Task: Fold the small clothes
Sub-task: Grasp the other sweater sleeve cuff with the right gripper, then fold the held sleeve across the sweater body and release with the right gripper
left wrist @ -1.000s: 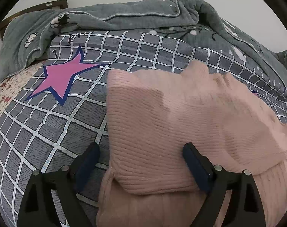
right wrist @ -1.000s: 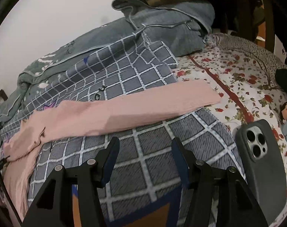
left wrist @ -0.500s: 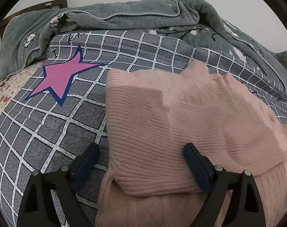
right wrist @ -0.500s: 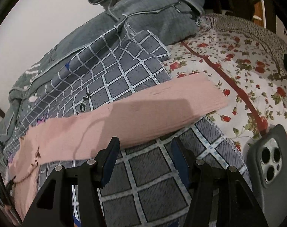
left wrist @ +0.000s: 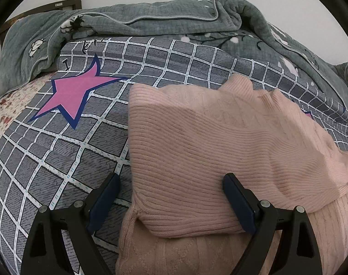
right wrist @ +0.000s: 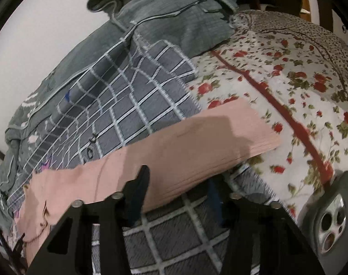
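Grid duvet point(left wrist: 47, 160) w/ pink sweater point(left wrist: 208, 149) atop

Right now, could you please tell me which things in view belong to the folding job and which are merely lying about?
Part of the job:
pink ribbed knit sweater
its long pink sleeve
left gripper
right gripper

Lying about:
grey checked bedcover
grey-green quilted blanket
floral sheet
dark-cased phone

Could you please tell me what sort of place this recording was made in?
Most likely a bedroom: the work surface is a bed with a grey checked duvet cover, a bunched grey quilt against the wall, and a floral bedsheet.
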A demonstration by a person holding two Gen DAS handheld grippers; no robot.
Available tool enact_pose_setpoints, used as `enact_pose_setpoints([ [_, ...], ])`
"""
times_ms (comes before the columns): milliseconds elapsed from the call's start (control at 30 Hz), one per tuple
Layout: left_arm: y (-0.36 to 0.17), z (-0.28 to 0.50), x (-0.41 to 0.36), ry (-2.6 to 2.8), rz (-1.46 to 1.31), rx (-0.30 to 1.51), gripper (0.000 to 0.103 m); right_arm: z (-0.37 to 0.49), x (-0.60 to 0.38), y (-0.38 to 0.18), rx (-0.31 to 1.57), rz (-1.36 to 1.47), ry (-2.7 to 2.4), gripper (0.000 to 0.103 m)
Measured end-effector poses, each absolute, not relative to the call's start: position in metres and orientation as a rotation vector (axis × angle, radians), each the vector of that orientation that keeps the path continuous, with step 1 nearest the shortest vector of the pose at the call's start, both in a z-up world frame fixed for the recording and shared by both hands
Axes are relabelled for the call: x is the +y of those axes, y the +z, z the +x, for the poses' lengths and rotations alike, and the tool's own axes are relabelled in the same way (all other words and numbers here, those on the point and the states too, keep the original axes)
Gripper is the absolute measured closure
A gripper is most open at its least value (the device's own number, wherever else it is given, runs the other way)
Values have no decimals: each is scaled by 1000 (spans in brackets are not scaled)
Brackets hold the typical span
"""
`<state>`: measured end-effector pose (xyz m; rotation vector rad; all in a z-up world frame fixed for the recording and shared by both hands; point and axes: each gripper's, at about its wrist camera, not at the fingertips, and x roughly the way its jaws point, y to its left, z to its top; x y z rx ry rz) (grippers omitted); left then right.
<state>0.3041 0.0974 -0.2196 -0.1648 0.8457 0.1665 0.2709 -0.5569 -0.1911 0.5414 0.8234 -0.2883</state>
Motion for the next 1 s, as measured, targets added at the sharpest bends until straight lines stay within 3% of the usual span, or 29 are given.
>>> enact_pose_setpoints([
  [33,-220,304,97,166,-166,846,12,272,-559,-189,816,530,-309,76],
  [67,-220,305,96,166,-166,846,12,273,-560,-188,812,521,-314,93],
  [100,-220,304,97,167,-164,846,12,274,-559,-185,806,506,-298,96],
  [367,-214,299,102,98,-230,816,12,265,-509,-114,656,297,-326,97],
  [667,-195,270,127,40,-294,746,12,273,-370,-29,504,79,-183,97],
  [867,-188,247,173,106,-336,712,10,281,-250,-11,485,36,10,97],
  [1000,-185,228,207,193,-401,676,10,280,-163,-29,520,61,179,97],
])
